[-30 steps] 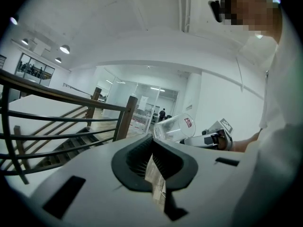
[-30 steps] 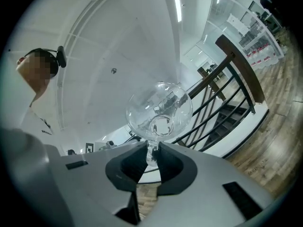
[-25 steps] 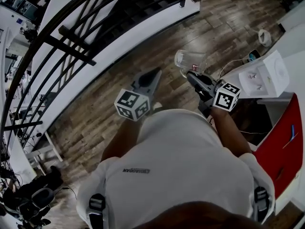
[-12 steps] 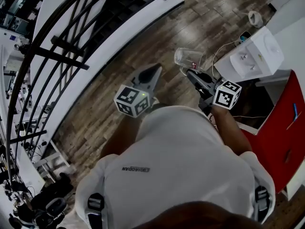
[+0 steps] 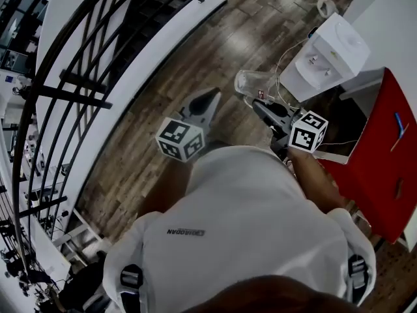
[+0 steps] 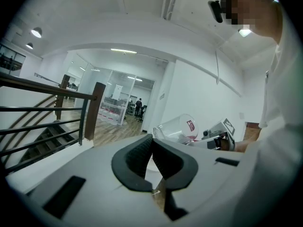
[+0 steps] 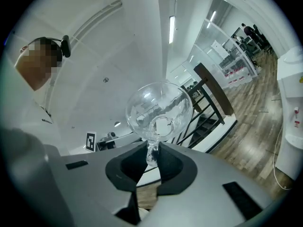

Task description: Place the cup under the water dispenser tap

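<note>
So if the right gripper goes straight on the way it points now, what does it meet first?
Probably the stair railing, across open floor; depth is unclear. The right gripper holds the cup toward it; the water dispenser stands off to the right.

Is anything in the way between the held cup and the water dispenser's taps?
Nothing visible does. The right gripper grips the cup; between it and the water dispenser show only wooden floor and a thin white cable.
</note>
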`<control>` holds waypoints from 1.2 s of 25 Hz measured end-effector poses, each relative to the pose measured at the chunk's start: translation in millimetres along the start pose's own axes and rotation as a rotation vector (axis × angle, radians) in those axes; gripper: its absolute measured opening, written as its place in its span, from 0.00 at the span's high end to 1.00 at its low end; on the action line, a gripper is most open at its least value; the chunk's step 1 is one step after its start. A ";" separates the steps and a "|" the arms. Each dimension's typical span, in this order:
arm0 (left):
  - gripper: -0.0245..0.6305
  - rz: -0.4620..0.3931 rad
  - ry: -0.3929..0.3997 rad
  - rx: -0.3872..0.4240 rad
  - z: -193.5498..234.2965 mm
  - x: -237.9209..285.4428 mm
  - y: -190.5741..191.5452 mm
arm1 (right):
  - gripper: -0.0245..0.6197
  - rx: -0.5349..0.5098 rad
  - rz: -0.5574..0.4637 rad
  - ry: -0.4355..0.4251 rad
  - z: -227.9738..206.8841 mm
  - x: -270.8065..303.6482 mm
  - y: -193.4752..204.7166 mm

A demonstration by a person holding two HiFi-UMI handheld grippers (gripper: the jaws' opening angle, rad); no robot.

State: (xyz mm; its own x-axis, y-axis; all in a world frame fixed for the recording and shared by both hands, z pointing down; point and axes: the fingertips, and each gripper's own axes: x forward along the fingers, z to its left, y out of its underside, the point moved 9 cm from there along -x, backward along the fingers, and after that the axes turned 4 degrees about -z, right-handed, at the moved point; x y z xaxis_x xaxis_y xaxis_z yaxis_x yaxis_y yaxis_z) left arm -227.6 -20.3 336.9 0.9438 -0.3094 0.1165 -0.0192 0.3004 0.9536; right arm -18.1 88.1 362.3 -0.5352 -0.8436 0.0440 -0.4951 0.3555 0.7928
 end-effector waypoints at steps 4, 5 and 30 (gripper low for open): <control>0.97 -0.004 0.033 -0.050 -16.9 7.9 8.0 | 0.88 0.002 -0.024 0.032 2.2 -26.9 4.1; 0.97 -0.005 0.040 -0.061 -20.8 10.3 10.4 | 0.88 -0.002 -0.029 0.036 1.9 -33.6 5.0; 0.97 0.135 0.297 0.035 -86.8 88.9 32.0 | 0.88 0.006 -0.218 0.284 -18.4 -150.3 32.8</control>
State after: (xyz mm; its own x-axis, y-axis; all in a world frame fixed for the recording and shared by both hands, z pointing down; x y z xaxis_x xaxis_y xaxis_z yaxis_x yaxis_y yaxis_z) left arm -115.7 40.2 353.7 0.9868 0.0092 0.1617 -0.1575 0.2885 0.9444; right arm 58.8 219.2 392.9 -0.2057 -0.9777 0.0425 -0.5810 0.1569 0.7987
